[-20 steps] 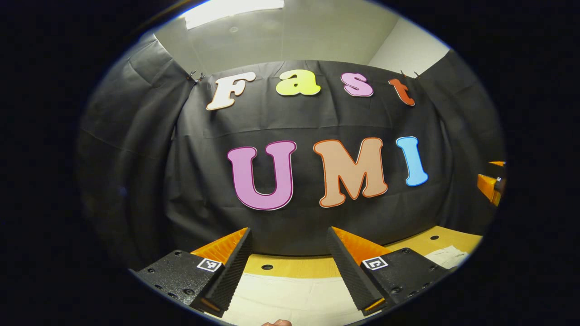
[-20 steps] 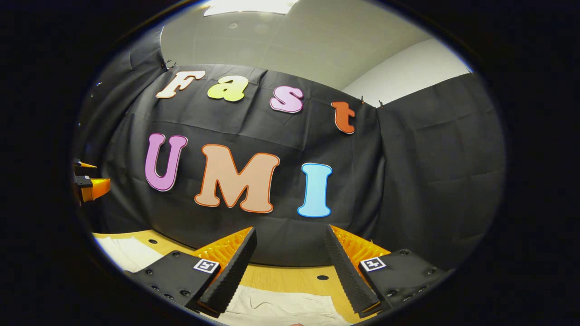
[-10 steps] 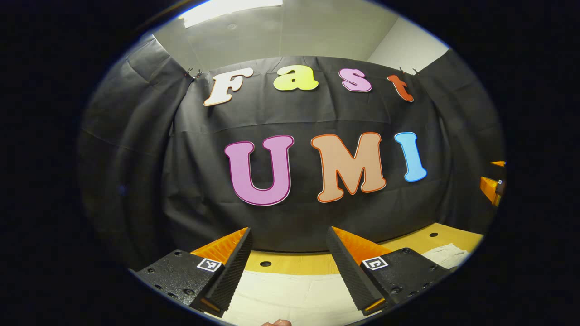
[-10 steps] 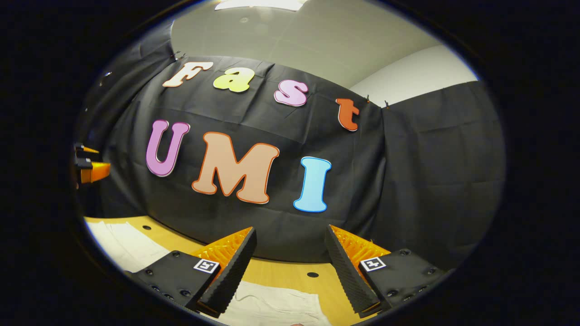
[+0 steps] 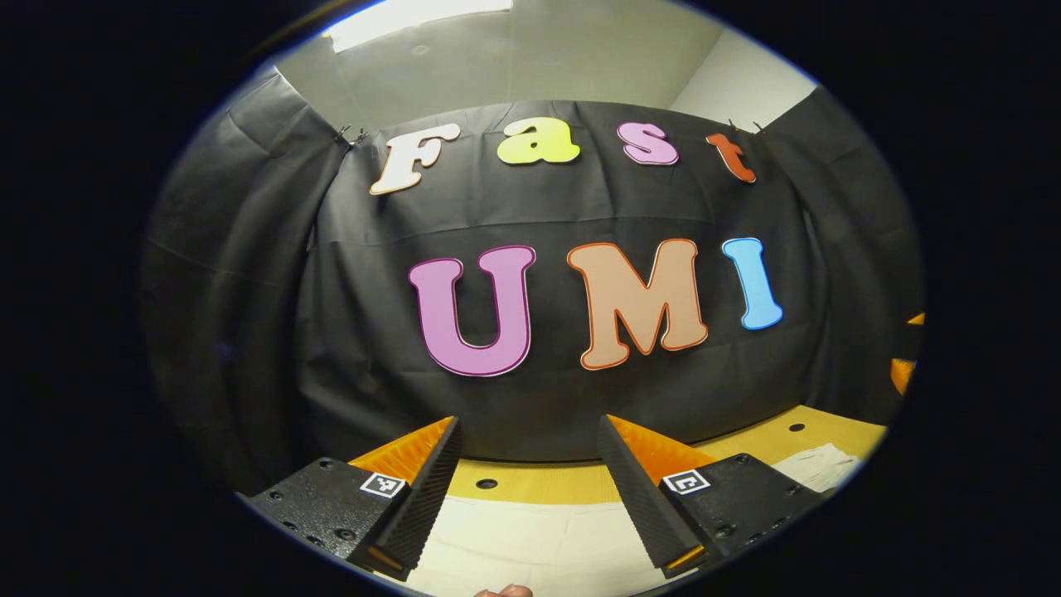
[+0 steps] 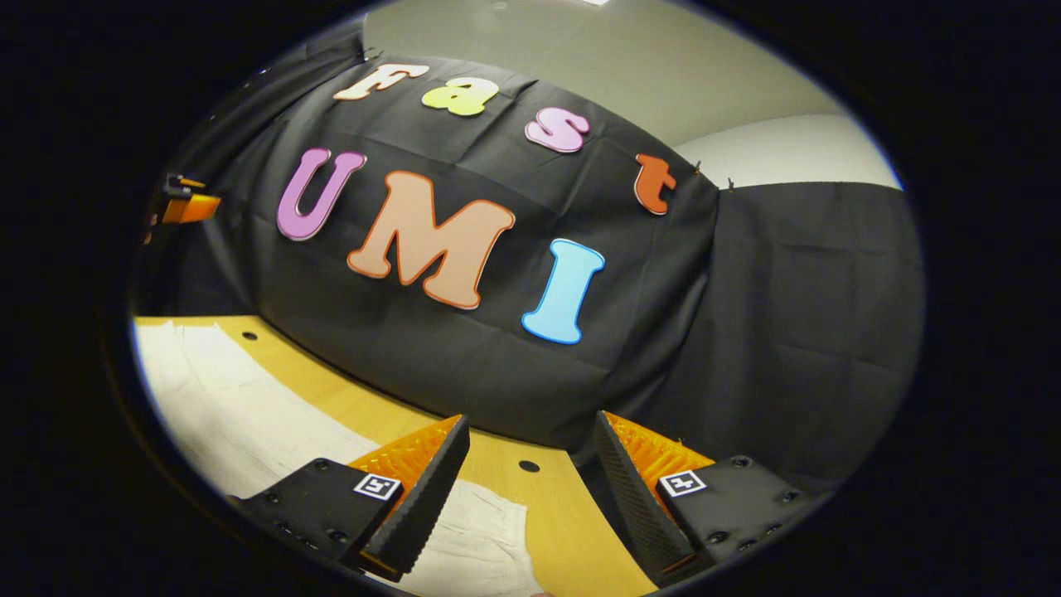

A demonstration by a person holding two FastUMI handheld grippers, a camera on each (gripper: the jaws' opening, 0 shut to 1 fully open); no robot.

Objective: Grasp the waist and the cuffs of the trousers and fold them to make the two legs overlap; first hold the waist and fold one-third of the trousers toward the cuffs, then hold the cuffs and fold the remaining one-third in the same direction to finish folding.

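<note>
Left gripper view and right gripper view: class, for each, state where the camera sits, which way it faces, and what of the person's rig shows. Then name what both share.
Left gripper view: rides on the left gripper, facing the booth wall almost level; its own open fingers show over the trousers, the right gripper at the right edge.
Right gripper view: rides on the right gripper, tilted, facing the wall; its open fingers show above a trouser end, the left gripper far left.
Shared: wall, wooden table, pale trousers.

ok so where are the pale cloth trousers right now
The pale cloth trousers lie flat on the yellow wooden table, under the open left gripper and beneath the right gripper.
</note>
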